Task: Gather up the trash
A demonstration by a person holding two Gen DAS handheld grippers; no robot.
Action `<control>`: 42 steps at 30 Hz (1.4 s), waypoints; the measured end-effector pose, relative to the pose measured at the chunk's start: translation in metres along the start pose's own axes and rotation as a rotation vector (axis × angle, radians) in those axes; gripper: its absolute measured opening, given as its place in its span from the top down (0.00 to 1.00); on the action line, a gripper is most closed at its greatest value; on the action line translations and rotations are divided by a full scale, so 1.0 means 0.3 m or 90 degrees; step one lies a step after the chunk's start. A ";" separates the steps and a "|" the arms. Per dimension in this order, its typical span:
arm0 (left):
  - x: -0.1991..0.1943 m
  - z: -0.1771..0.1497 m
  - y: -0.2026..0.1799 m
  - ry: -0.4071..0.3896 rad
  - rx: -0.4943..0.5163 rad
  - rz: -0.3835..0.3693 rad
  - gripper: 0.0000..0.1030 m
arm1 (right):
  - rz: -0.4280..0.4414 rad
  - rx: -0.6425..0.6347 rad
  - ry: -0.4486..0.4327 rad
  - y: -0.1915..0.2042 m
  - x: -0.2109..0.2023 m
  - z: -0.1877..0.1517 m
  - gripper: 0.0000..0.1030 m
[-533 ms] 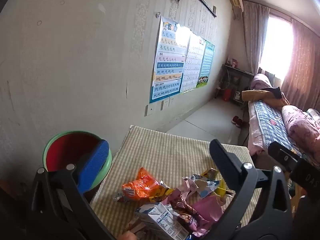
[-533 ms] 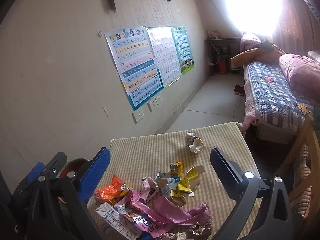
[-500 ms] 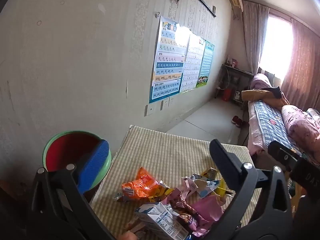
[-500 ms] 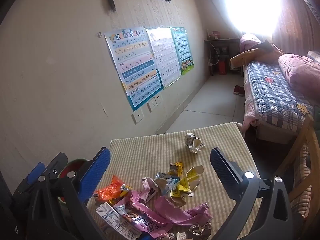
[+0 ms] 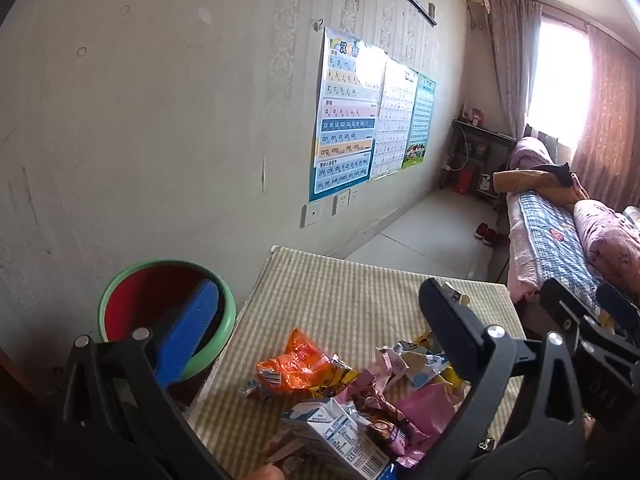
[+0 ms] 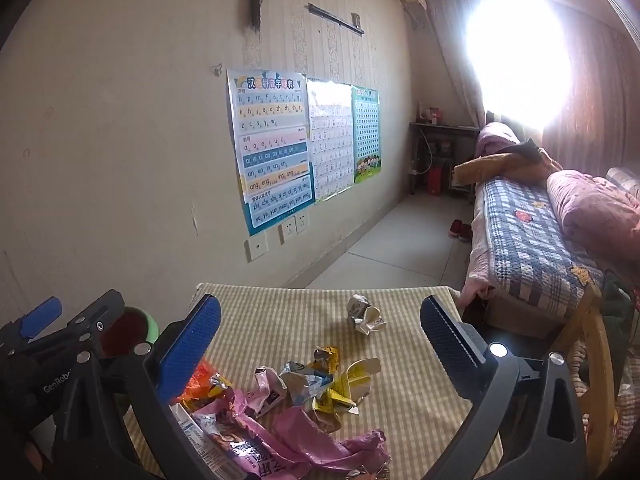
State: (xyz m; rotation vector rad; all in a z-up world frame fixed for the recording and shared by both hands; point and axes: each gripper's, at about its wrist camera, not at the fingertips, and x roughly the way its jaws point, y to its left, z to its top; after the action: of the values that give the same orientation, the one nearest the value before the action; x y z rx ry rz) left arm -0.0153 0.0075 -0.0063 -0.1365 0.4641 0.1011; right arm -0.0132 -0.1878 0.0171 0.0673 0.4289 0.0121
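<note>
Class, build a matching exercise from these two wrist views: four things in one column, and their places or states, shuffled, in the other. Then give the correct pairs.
Things
1. Orange wrapper
2. Crumpled wrapper
3. Bin
4. Milk carton

Places or states
A. Beside the table, by the wall
B. Alone on the far part of the table
C. At the near table edge, in the pile
D. On the pile's side nearest the bin

Pairs: 1-D, 2-B, 3-A, 4-C

Both the left claw and the right claw are open and hold nothing.
</note>
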 end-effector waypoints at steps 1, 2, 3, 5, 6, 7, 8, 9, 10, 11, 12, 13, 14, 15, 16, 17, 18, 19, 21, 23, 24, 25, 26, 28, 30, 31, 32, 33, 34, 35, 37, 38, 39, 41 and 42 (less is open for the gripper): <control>0.014 0.008 -0.010 0.006 0.009 0.001 0.04 | -0.003 0.001 -0.005 0.001 -0.003 -0.001 0.07; 0.016 0.022 -0.014 0.010 0.013 0.004 0.04 | -0.003 0.006 -0.004 -0.001 -0.004 -0.001 0.07; 0.018 0.019 -0.010 0.012 0.015 0.008 0.04 | 0.001 0.016 0.001 -0.008 -0.002 0.007 0.07; 0.025 0.031 -0.023 0.020 0.024 0.015 0.04 | 0.007 0.036 0.019 -0.017 0.006 0.013 0.07; 0.028 0.029 -0.020 0.024 0.025 0.018 0.04 | 0.007 0.046 0.032 -0.018 0.012 0.012 0.07; 0.029 0.032 -0.027 0.026 0.028 0.019 0.04 | 0.009 0.061 0.047 -0.025 0.021 0.012 0.07; 0.027 0.034 -0.028 0.027 0.027 0.021 0.04 | 0.012 0.073 0.056 -0.031 0.027 0.011 0.07; 0.028 0.032 -0.025 0.028 0.025 0.022 0.04 | 0.012 0.081 0.061 -0.036 0.030 0.010 0.07; 0.029 0.031 -0.025 0.029 0.025 0.023 0.04 | 0.008 0.080 0.062 -0.036 0.031 0.009 0.07; 0.030 0.028 -0.021 0.029 0.023 0.025 0.04 | 0.003 0.075 0.063 -0.032 0.032 0.009 0.07; 0.031 0.027 -0.020 0.030 0.023 0.027 0.04 | 0.001 0.069 0.063 -0.026 0.032 0.005 0.07; 0.032 0.027 -0.019 0.031 0.022 0.028 0.04 | 0.002 0.066 0.064 -0.021 0.032 0.003 0.07; 0.035 0.029 -0.018 0.033 0.021 0.029 0.04 | 0.004 0.064 0.065 -0.017 0.033 0.004 0.07; 0.037 0.025 -0.015 0.035 0.019 0.029 0.04 | 0.006 0.062 0.066 -0.010 0.034 0.005 0.07; 0.039 0.026 -0.015 0.036 0.019 0.030 0.04 | 0.008 0.060 0.066 -0.009 0.034 0.002 0.07; 0.040 0.026 -0.014 0.038 0.019 0.032 0.04 | 0.011 0.057 0.069 -0.002 0.035 0.002 0.07; 0.041 0.022 -0.012 0.039 0.019 0.034 0.04 | 0.013 0.054 0.070 0.001 0.035 -0.003 0.07; 0.043 0.029 -0.015 0.042 0.020 0.035 0.04 | 0.014 0.052 0.072 0.002 0.035 -0.009 0.07; 0.047 0.026 -0.011 0.045 0.019 0.037 0.04 | 0.017 0.049 0.077 0.005 0.037 -0.011 0.07; 0.050 0.023 -0.007 0.047 0.019 0.039 0.04 | 0.018 0.047 0.081 0.009 0.039 -0.013 0.07; 0.051 0.021 -0.006 0.048 0.018 0.041 0.04 | 0.018 0.046 0.081 0.009 0.039 -0.015 0.07; 0.052 0.022 -0.005 0.049 0.017 0.042 0.04 | 0.018 0.047 0.081 0.008 0.039 -0.013 0.07; 0.053 0.021 -0.003 0.049 0.016 0.043 0.04 | 0.018 0.047 0.082 0.007 0.041 -0.011 0.07; 0.056 0.025 -0.001 0.050 0.014 0.043 0.04 | 0.018 0.049 0.082 0.006 0.041 -0.015 0.07; 0.058 0.024 0.002 0.051 0.014 0.043 0.04 | 0.017 0.050 0.083 0.005 0.040 -0.018 0.07; 0.059 0.024 0.003 0.051 0.014 0.042 0.04 | 0.017 0.050 0.084 0.006 0.042 -0.017 0.07; 0.059 0.023 0.003 0.051 0.015 0.042 0.04 | 0.016 0.049 0.084 0.005 0.043 -0.017 0.07; 0.060 0.023 0.003 0.052 0.015 0.042 0.04 | 0.016 0.049 0.085 0.005 0.044 -0.018 0.07; 0.061 0.022 0.004 0.052 0.016 0.041 0.04 | 0.016 0.049 0.086 0.005 0.045 -0.018 0.07; 0.061 0.020 0.004 0.052 0.017 0.041 0.04 | 0.016 0.050 0.088 0.005 0.046 -0.019 0.07; 0.062 0.023 0.002 0.053 0.019 0.041 0.04 | 0.015 0.050 0.089 0.003 0.047 -0.020 0.07; 0.064 0.024 0.001 0.053 0.019 0.040 0.04 | 0.015 0.051 0.090 0.002 0.048 -0.020 0.07; 0.065 0.023 0.002 0.054 0.019 0.040 0.04 | 0.014 0.052 0.091 0.001 0.049 -0.020 0.07; 0.065 0.022 0.003 0.055 0.020 0.041 0.04 | 0.013 0.052 0.093 -0.001 0.051 -0.020 0.07; 0.065 0.023 0.002 0.055 0.020 0.041 0.04 | 0.013 0.052 0.094 -0.002 0.051 -0.021 0.07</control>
State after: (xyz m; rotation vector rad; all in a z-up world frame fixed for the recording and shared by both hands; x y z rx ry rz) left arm 0.0051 0.0104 -0.0091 -0.0956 0.5568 0.1509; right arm -0.0019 -0.1876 0.0049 0.1527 0.5763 0.0199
